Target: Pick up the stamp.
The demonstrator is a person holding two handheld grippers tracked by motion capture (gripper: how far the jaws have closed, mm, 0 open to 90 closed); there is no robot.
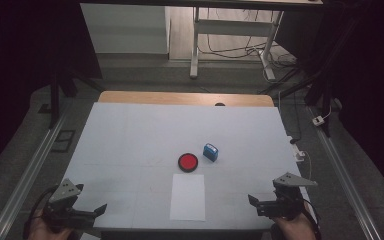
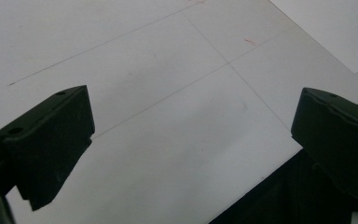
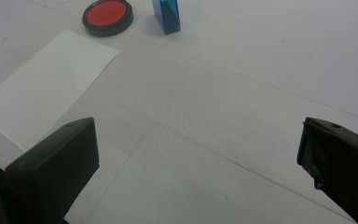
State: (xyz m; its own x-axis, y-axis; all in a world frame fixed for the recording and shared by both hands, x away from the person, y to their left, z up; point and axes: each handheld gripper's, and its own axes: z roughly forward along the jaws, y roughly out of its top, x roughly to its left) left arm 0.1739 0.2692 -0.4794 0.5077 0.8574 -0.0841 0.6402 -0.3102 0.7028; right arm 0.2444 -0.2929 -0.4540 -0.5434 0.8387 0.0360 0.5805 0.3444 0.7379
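Blue stamp [image 3: 167,15] top cut off; hands [image 1: 295,227] cropped.

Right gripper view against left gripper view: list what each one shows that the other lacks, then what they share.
Right gripper view alone: the red ink pad and the blue stamp, standing close together but apart beyond the far end of the sheet. Left gripper view alone: the table's near edge, with darkness below it. Both: the white table top, part of the white sheet of paper, and a pair of black jaws standing wide apart with nothing between them.
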